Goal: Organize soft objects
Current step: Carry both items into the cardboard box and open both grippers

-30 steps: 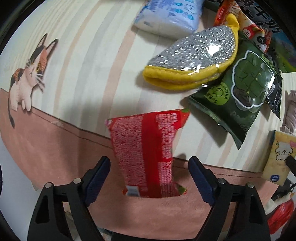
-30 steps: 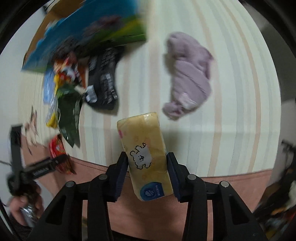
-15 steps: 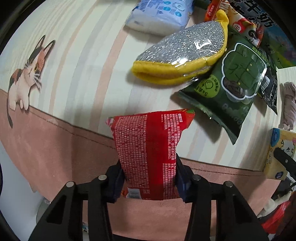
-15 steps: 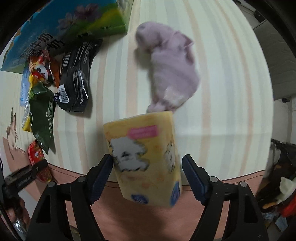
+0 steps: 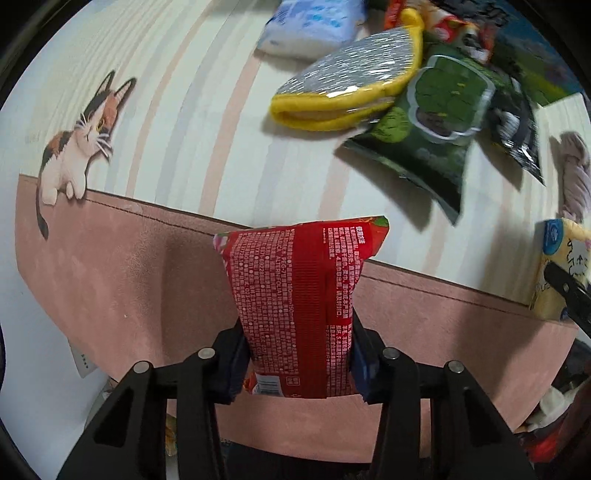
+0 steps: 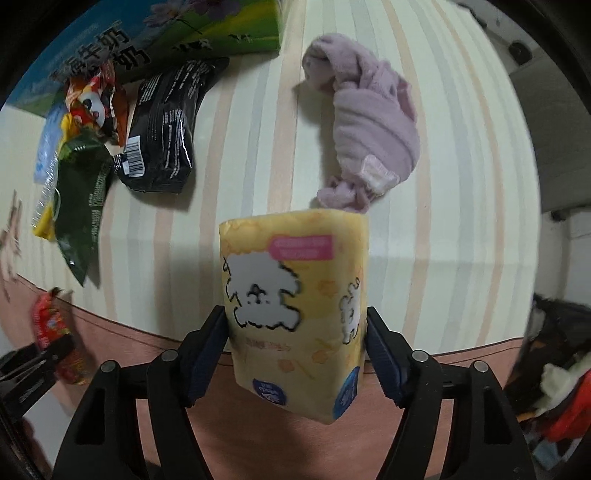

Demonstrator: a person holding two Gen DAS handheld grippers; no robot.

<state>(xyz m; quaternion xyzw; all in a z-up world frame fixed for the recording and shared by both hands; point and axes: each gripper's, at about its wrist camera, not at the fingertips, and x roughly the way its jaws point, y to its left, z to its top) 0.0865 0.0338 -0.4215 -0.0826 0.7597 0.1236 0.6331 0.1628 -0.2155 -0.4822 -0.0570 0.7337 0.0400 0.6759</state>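
Observation:
My left gripper (image 5: 297,365) is shut on a red snack packet (image 5: 297,295) and holds it over the pink front edge of the table. My right gripper (image 6: 295,354) is shut on a yellow tissue pack (image 6: 295,314) with a white dog print, above the same edge. That pack also shows at the far right of the left wrist view (image 5: 561,266). A crumpled lilac cloth (image 6: 369,122) lies on the striped tablecloth (image 6: 240,147) just beyond the tissue pack.
A yellow-rimmed silver mitt (image 5: 351,81), a green packet (image 5: 439,125), a black packet (image 6: 166,125), a white-blue tissue pack (image 5: 310,26) and a blue-green box (image 6: 147,40) lie in a cluster at the back. A cat picture (image 5: 77,147) marks the tablecloth's left.
My left gripper has closed on the red packet and drawn it back toward the table edge. My right gripper opened, the tissue pack turned broadside, and the jaws closed on it again.

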